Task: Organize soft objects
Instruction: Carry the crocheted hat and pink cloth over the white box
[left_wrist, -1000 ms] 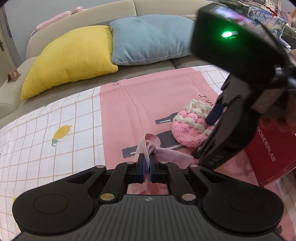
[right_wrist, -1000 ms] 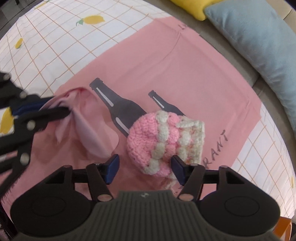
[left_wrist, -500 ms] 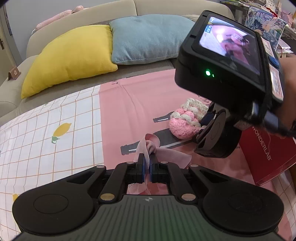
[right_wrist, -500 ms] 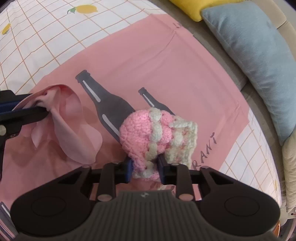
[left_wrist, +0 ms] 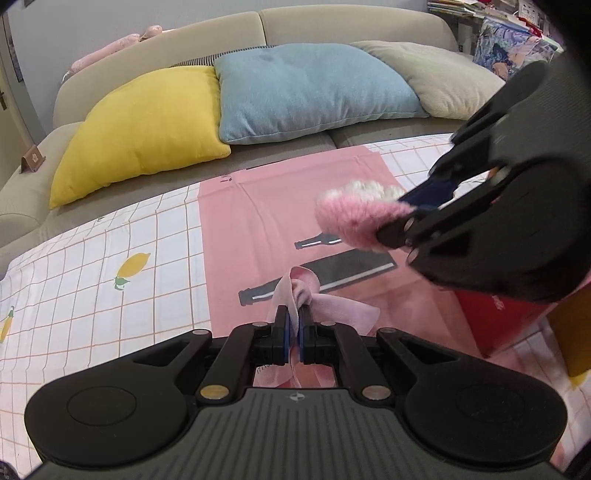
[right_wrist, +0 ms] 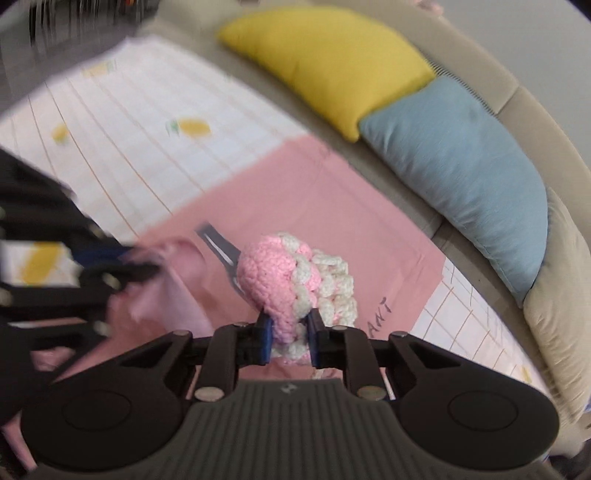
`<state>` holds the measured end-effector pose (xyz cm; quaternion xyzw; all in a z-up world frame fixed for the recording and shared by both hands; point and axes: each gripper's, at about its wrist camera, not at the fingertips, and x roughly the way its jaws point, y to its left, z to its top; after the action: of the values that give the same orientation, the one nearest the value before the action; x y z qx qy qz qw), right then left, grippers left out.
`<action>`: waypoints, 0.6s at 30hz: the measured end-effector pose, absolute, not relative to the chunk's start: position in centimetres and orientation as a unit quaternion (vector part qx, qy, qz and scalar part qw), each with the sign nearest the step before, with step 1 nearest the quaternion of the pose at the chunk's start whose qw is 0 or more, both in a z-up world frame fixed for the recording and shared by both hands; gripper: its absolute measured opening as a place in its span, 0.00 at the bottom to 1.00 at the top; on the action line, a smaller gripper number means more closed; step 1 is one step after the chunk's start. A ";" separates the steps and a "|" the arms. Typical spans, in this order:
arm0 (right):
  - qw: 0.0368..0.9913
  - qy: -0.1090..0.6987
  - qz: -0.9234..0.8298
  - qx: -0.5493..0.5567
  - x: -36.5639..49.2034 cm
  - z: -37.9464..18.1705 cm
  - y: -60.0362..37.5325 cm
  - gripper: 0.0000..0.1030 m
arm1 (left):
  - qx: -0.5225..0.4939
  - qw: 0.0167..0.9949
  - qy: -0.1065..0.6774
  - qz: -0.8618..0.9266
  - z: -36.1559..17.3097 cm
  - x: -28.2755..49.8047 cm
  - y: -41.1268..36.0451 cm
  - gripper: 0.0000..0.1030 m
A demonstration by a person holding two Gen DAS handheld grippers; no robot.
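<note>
Grasping the crocheted hat [right_wrist: 295, 284], the closing right hand-held gripper [right_wrist: 288, 334] should tighten; left hand-held gripper [left_wrist: 291, 332] clamps pink cloth [left_wrist: 310, 299].

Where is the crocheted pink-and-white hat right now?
The crocheted hat sits pinched in the closing right tongs, lifted above the pink cloth, right of the left tongs.

Even soft indoor light, no glare, faint shadows.
Left wrist view sharp except the blurred right hand-held gripper [left_wrist: 402, 216]; right wrist view motion-smeared, worst at left edge, over the left hand-held gripper [right_wrist: 155, 267]. Fisheye bends the sofa [left_wrist: 332, 26]; corners black.
</note>
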<state>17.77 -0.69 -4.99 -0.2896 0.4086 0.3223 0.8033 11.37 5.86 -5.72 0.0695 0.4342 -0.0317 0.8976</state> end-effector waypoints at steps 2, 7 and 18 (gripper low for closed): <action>0.817 0.397 0.330 -0.256 16.4 -3.1 -1.9 0.16 | 0.065 0.900 0.431 -0.030 -5.1 10.5 5.8 0.05; 0.842 0.376 0.334 -0.193 12.5 0.1 -5.3 0.17 | 0.056 0.902 0.426 -0.031 -3.3 8.2 5.1 0.05; 0.860 0.414 0.285 -0.091 7.4 0.7 -14.5 0.17 | 0.072 0.908 0.401 -0.100 -0.1 4.9 -0.5 0.05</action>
<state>7.38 -14.46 0.66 -0.0906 0.4143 0.2847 0.8597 4.88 -0.51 -0.10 0.0722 0.4009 -0.1004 0.9077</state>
